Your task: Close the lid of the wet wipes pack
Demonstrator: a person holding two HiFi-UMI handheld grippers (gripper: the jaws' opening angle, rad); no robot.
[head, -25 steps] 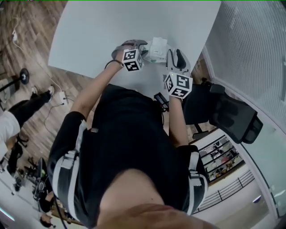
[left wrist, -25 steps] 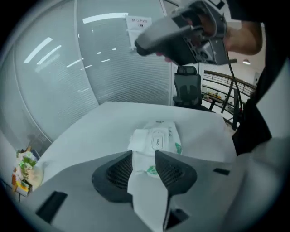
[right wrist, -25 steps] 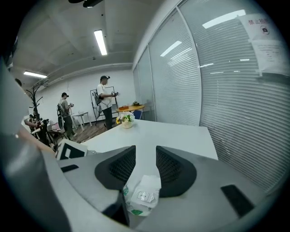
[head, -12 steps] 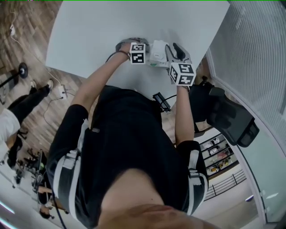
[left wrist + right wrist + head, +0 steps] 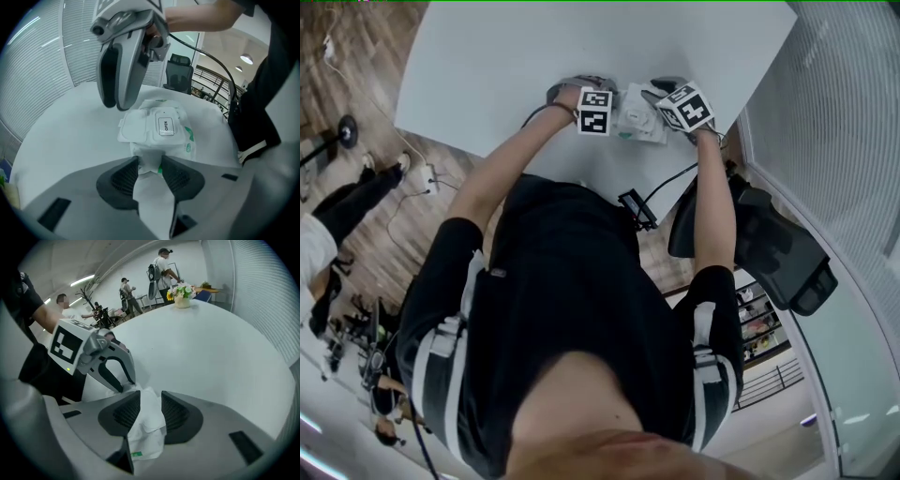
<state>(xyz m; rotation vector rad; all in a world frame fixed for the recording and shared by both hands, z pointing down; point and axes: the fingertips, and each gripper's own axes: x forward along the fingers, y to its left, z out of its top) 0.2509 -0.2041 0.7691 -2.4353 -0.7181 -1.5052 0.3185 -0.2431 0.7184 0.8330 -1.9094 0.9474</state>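
Observation:
The white wet wipes pack (image 5: 161, 133) lies on the white table (image 5: 506, 66), near its front edge. Its top carries a panel marked OPEN (image 5: 165, 126). A white lid flap (image 5: 135, 129) appears swung out beside that panel. My left gripper (image 5: 150, 165) points steeply down, and the pack's near end is wedged between its pads. My right gripper (image 5: 151, 404) stands over the pack's other end (image 5: 147, 427), with white wrap in the gap between its pads. From the left gripper view, the right gripper's fingers (image 5: 119, 70) hang just above the flap. In the head view the pack (image 5: 636, 117) sits between both marker cubes.
A black office chair (image 5: 769, 248) stands right of the table, by a wall of blinds. A small black device on a cable (image 5: 636, 208) hangs at the person's waist. A flower pot (image 5: 182, 296) sits at the table's far end. People stand in the background.
The right gripper dropped from beside the front edge onto the pack's right end, tilting downward as it went. The left gripper moved closer to the pack's left end, then held still.

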